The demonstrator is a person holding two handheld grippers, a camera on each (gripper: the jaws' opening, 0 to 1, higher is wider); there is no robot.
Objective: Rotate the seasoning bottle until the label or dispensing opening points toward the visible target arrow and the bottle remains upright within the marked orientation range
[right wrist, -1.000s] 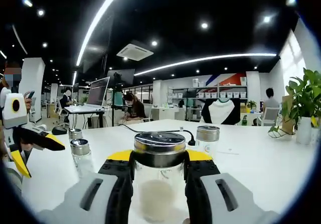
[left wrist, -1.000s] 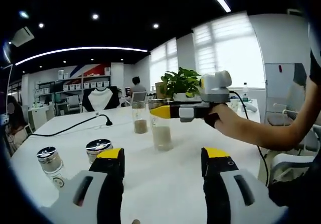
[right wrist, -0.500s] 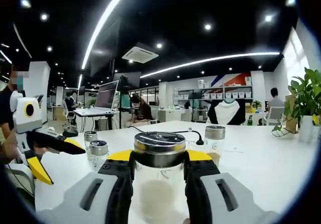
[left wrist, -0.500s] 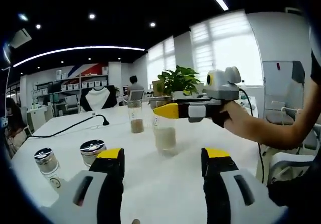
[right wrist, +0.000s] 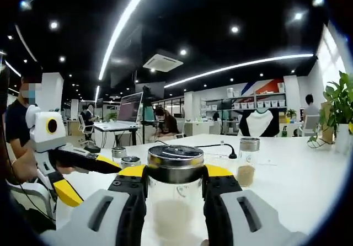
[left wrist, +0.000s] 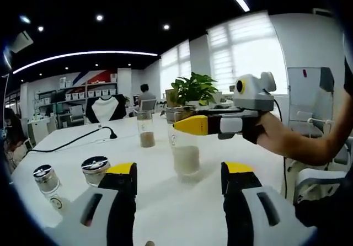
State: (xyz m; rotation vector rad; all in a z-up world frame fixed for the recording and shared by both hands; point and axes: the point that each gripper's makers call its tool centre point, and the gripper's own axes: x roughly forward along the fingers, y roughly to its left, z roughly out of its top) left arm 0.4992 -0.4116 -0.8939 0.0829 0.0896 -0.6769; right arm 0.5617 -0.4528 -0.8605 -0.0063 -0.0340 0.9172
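Observation:
The seasoning bottle (right wrist: 175, 202) is clear glass with a metal lid and pale powder in its lower part. It stands upright on the white table (right wrist: 298, 191), and my right gripper (right wrist: 175, 174) is shut on it just below the lid. In the left gripper view the same bottle (left wrist: 186, 156) stands past my jaws, with the right gripper (left wrist: 188, 126) reaching in from the right and its yellow jaw covering the top. My left gripper (left wrist: 179, 171) is open over bare table (left wrist: 176, 213). Seen from the right gripper view, the left gripper (right wrist: 83, 174) sits at the left with its jaws apart. No arrow or mark is visible.
A second bottle with brown powder (left wrist: 145, 133) (right wrist: 248, 160) stands farther back. Two small metal-lidded jars (left wrist: 47, 181) (left wrist: 95, 166) sit at the left. A black cable (left wrist: 71, 141) crosses the table. A potted plant (left wrist: 196, 89) stands at the far edge. A person's forearm (left wrist: 309, 146) holds the right gripper.
The right gripper has turned with the bottle in its grip, so its view has swung left and the left gripper shows further in. In the left gripper view the bottle sits nearer and slightly more right.

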